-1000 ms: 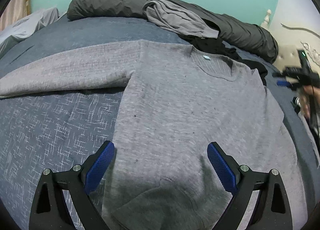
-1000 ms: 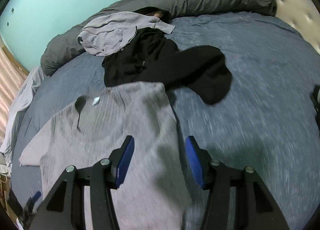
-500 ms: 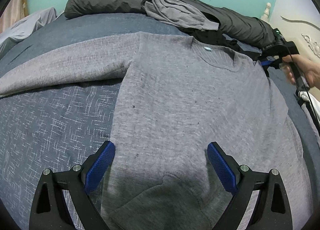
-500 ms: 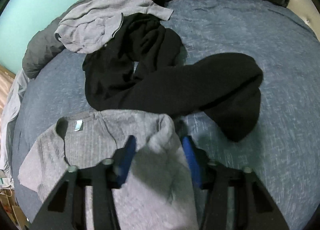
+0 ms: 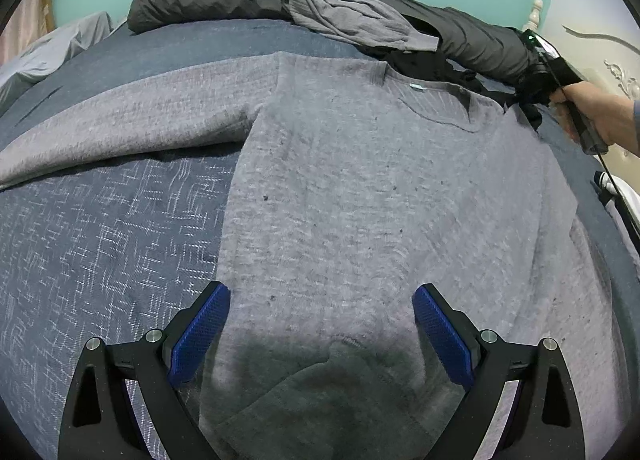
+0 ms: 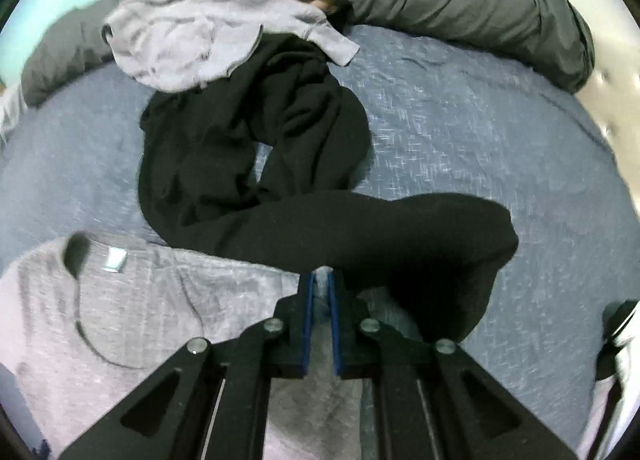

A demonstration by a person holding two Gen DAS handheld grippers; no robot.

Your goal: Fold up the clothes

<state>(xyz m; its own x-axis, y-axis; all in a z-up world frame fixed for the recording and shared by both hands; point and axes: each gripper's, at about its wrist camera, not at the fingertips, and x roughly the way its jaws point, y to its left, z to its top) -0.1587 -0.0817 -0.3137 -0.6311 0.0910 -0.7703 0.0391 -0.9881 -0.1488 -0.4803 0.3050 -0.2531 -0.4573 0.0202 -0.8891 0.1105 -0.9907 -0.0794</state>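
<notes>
A grey long-sleeved sweater (image 5: 360, 188) lies flat on the blue bedspread (image 5: 100, 244), its left sleeve stretched out to the left and its neckline with a pale label (image 5: 417, 86) at the far side. My left gripper (image 5: 320, 328) hovers open over the sweater's lower part, a folded bit of cloth below it. In the right wrist view my right gripper (image 6: 321, 292) is closing its jaws on the sweater's (image 6: 152, 308) shoulder edge, with grey cloth pinched between the blue pads. From the left wrist view that gripper (image 5: 524, 100) sits at the sweater's far right shoulder, held by a hand.
A black garment (image 6: 280, 172) lies crumpled just beyond the shoulder, one dark leg touching the right gripper's side. A light grey garment (image 6: 188, 44) rests on it, and a dark grey duvet roll (image 6: 460, 0) lines the far edge. A padded headboard (image 5: 608, 60) stands at the right.
My right gripper moved to the sweater's shoulder and its jaws closed from wide apart onto the cloth edge. The left gripper stayed open and barely moved.
</notes>
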